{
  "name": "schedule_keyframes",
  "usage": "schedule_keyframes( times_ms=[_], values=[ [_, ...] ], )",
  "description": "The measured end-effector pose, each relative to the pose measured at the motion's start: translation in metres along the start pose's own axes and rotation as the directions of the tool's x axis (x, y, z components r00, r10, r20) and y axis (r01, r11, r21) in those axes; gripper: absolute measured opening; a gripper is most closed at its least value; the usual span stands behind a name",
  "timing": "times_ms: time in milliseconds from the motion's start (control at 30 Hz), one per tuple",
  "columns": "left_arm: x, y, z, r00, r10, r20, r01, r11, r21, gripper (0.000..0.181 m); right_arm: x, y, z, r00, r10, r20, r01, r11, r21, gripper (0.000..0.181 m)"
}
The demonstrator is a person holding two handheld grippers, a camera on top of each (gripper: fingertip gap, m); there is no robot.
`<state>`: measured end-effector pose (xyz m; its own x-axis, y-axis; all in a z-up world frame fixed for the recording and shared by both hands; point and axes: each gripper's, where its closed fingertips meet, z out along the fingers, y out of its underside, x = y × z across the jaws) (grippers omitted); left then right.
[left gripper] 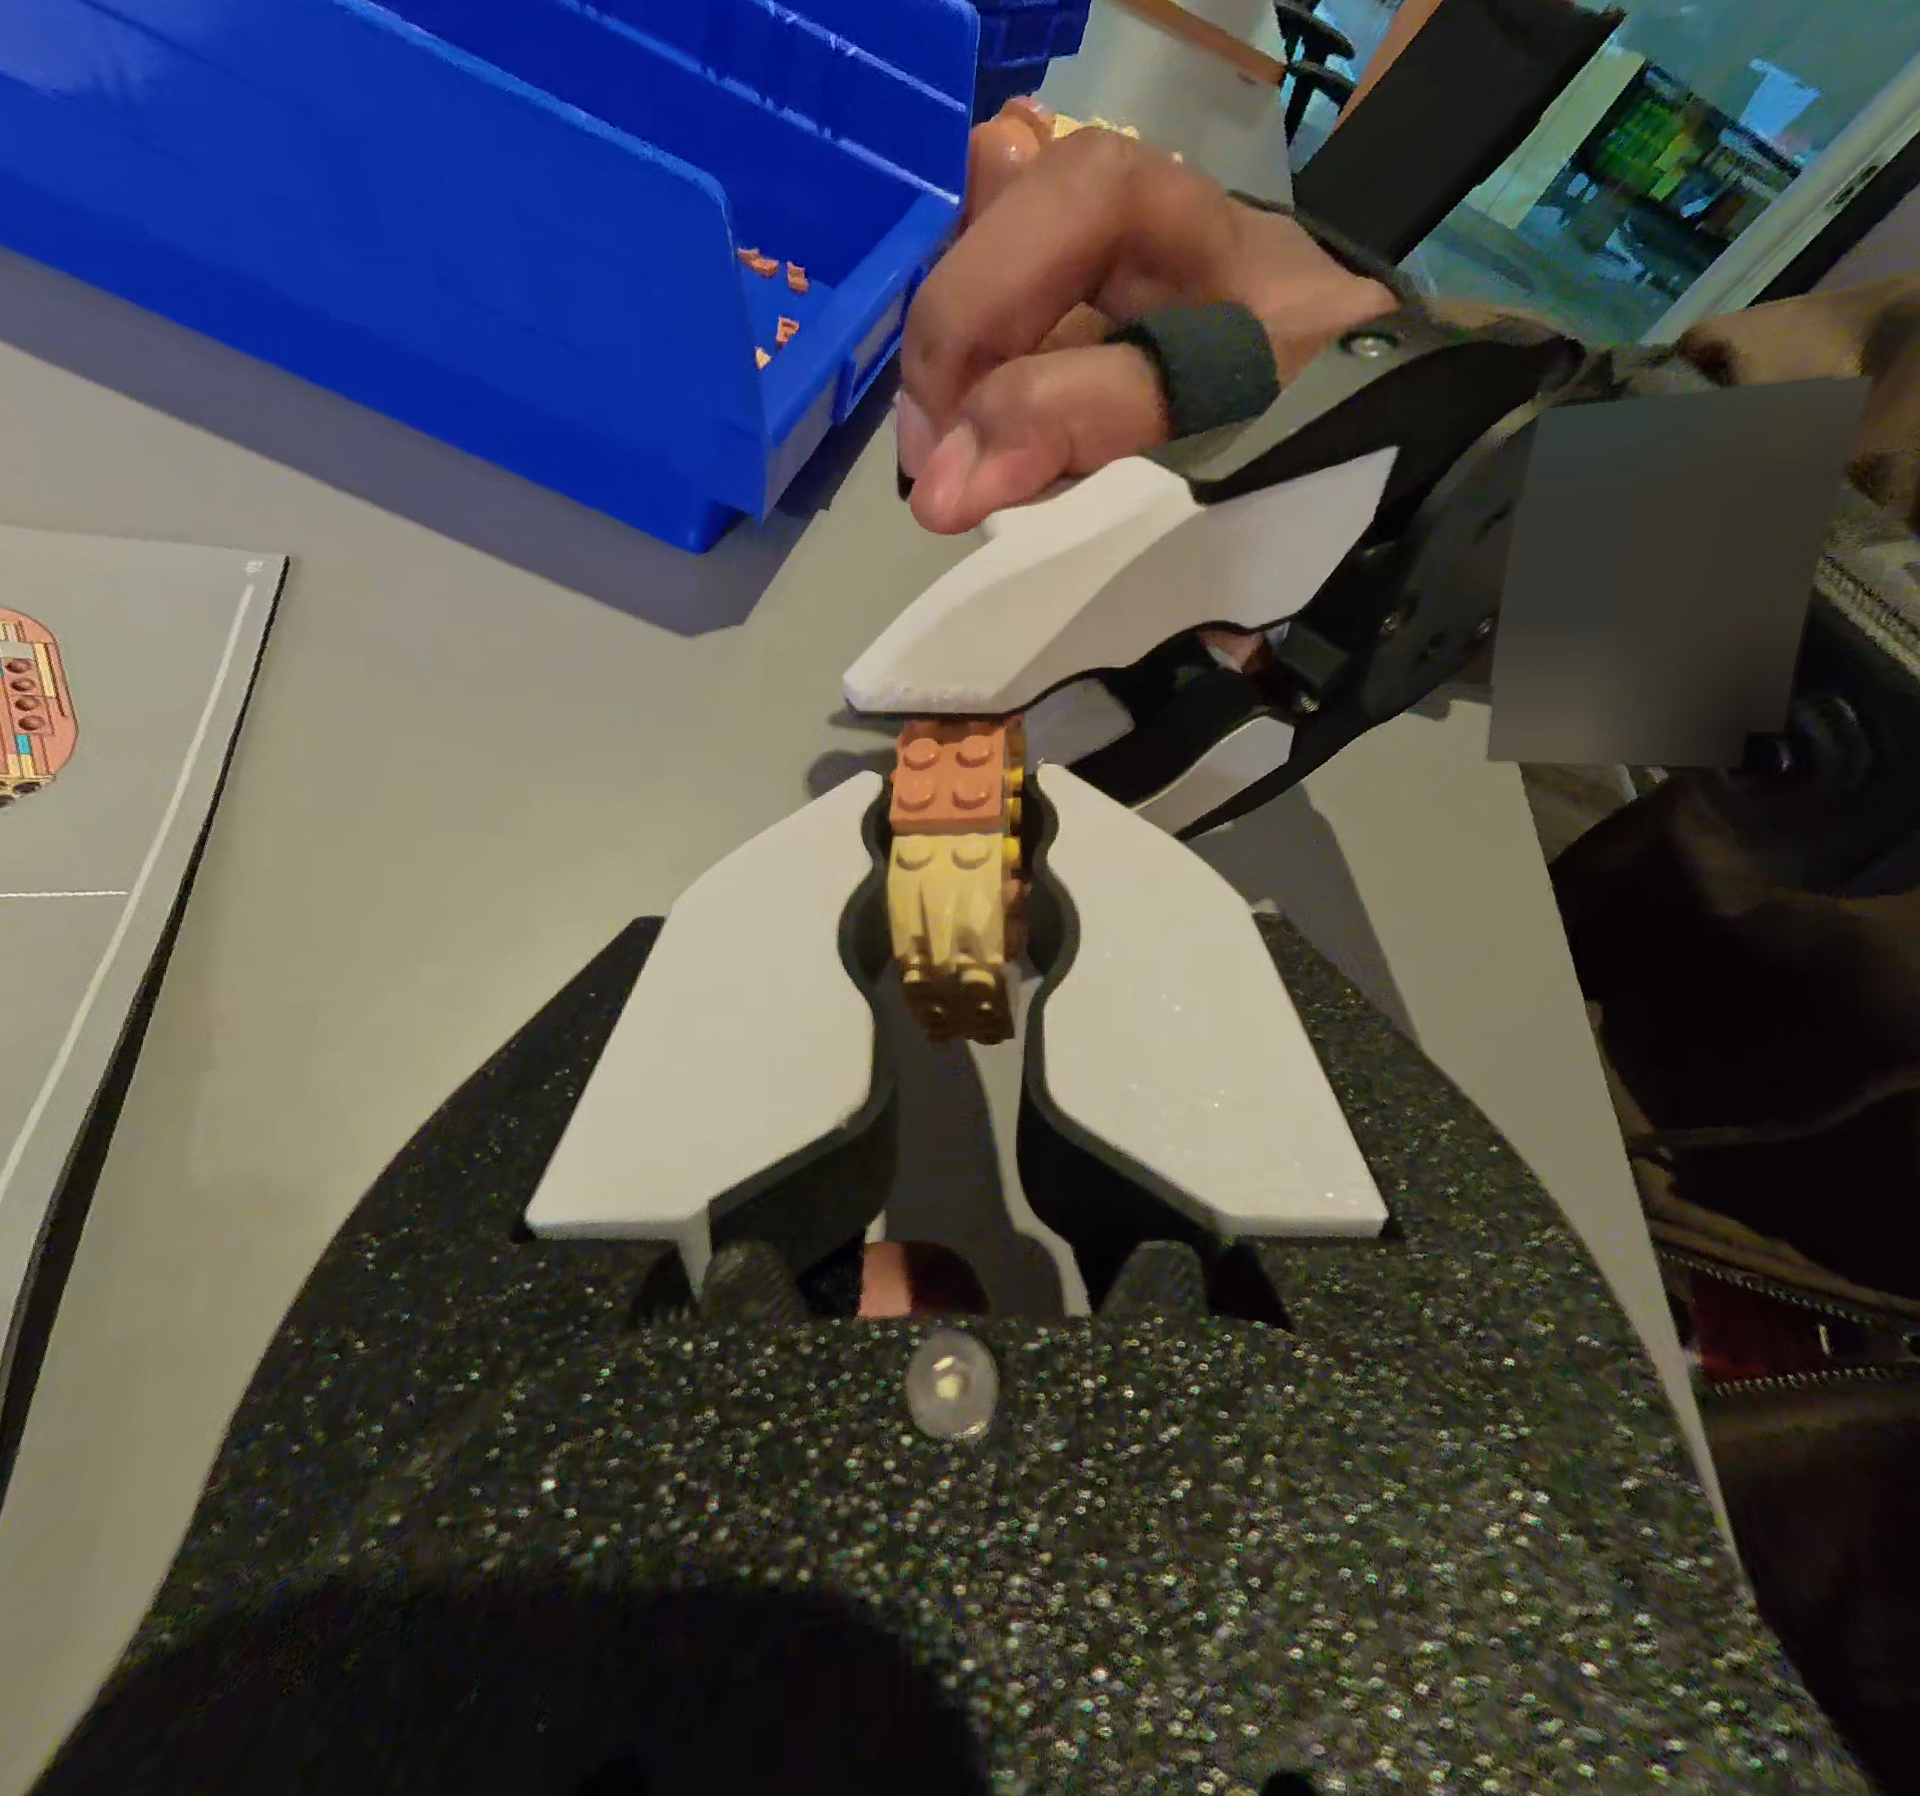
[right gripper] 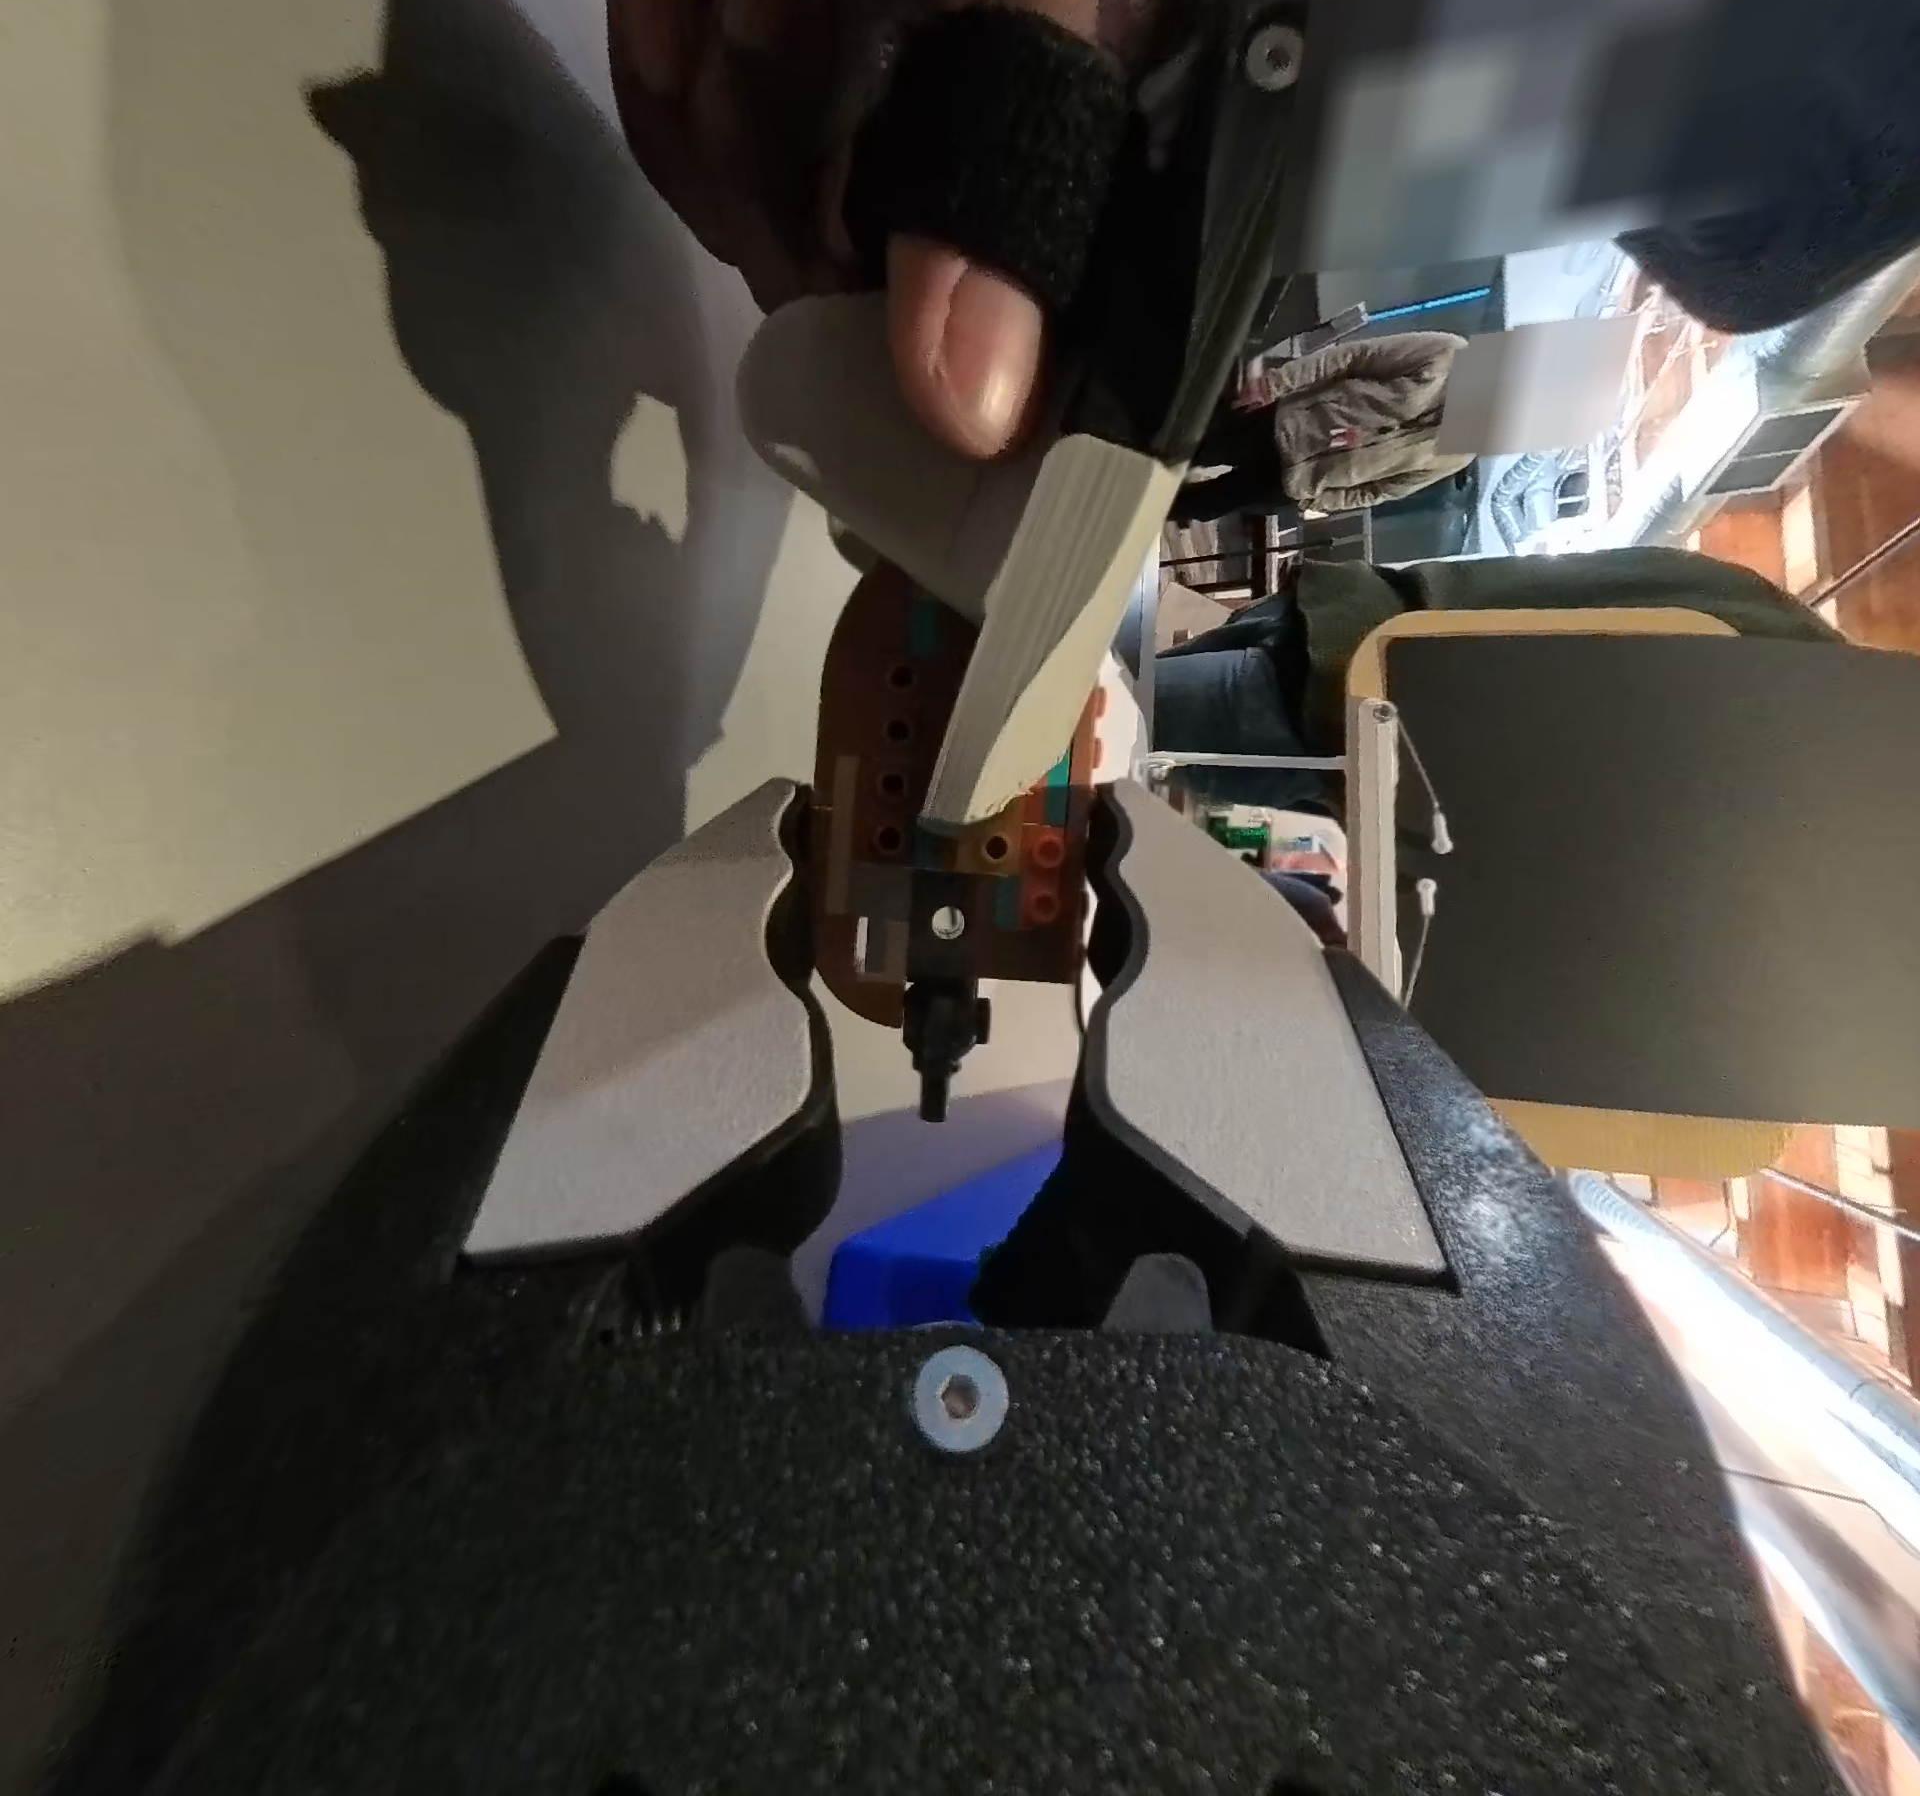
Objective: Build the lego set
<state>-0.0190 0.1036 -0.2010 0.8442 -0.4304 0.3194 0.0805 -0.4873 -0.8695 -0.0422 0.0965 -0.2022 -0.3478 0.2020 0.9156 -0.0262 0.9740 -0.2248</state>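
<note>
Left wrist view: the left gripper clamped a tan-and-brown lego build at centre. The right gripper, at 1 o'clock, touched its far end. Blue bins stood at 11 o'clock.

Right wrist view: the right gripper gripped that build.

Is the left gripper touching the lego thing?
Touching. In the left wrist view the left gripper has its jaws closed on both sides of the lego build, with no gap showing.
</note>
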Motion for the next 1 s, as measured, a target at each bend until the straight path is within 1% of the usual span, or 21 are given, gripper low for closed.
schedule_keyframes(
  times_ms=[100, 267, 333, 400, 433, 500, 567, 600, 667, 767, 833, 1000],
  values=[
    [0.001, -0.003, 0.001, 1.0, -0.026, -0.016, 0.026, 0.999, 0.024, 0.022, 0.001, 0.001, -0.001, 1.0, 0.008, 0.0, -0.008, 1.0, 0.007, 0.05],
    [0.001, -0.002, 0.001, 0.999, -0.034, -0.023, 0.035, 0.999, 0.026, 0.022, 0.001, 0.001, -0.002, 1.0, 0.006, 0.006, -0.006, 1.0, 0.002, 0.05],
    [0.0, -0.004, 0.0, 0.999, -0.035, -0.017, 0.035, 0.999, 0.033, 0.022, 0.003, 0.002, 0.0, 1.0, 0.022, -0.006, -0.022, 1.0, -0.001, 0.05],
    [-0.003, -0.005, 0.0, 0.999, -0.052, -0.002, 0.052, 0.998, 0.047, 0.023, 0.003, 0.004, 0.003, 0.998, 0.056, 0.008, -0.055, 0.998, -0.015, 0.05],
    [-0.004, -0.007, 0.0, 0.996, -0.084, -0.008, 0.084, 0.994, 0.063, 0.025, 0.002, 0.005, 0.004, 0.996, 0.084, 0.018, -0.084, 0.996, -0.025, 0.051],
    [-0.002, -0.008, -0.002, 0.989, -0.141, -0.045, 0.144, 0.987, 0.072, 0.043, 0.005, 0.008, 0.006, 0.992, 0.13, 0.007, -0.129, 0.991, -0.036, 0.051],
    [-0.01, -0.003, -0.002, 0.988, -0.151, 0.0, 0.151, 0.988, 0.042, 0.054, 0.01, 0.011, 0.005, 0.984, 0.178, -0.013, -0.178, 0.983, -0.038, 0.051],
    [-0.011, -0.001, -0.002, 0.988, -0.153, 0.005, 0.153, 0.988, 0.036, 0.054, 0.013, 0.012, 0.005, 0.98, 0.2, -0.024, -0.201, 0.979, -0.037, 0.051],
    [-0.008, -0.002, 0.0, 0.986, -0.167, -0.024, 0.168, 0.985, 0.043, 0.051, 0.017, 0.012, 0.004, 0.974, 0.226, -0.03, -0.227, 0.973, -0.03, 0.051],
    [-0.004, -0.007, 0.001, 0.984, -0.169, -0.053, 0.173, 0.982, 0.076, 0.036, 0.016, 0.011, 0.004, 0.972, 0.235, -0.027, -0.236, 0.971, -0.024, 0.051],
    [-0.004, -0.007, 0.001, 0.983, -0.171, -0.06, 0.176, 0.981, 0.078, 0.022, 0.016, 0.009, 0.003, 0.971, 0.237, -0.029, -0.237, 0.971, -0.019, 0.051],
    [-0.004, -0.008, 0.0, 0.984, -0.171, -0.057, 0.176, 0.981, 0.087, 0.022, 0.017, 0.009, 0.004, 0.968, 0.248, -0.04, -0.248, 0.969, -0.003, 0.051]
  ],
)
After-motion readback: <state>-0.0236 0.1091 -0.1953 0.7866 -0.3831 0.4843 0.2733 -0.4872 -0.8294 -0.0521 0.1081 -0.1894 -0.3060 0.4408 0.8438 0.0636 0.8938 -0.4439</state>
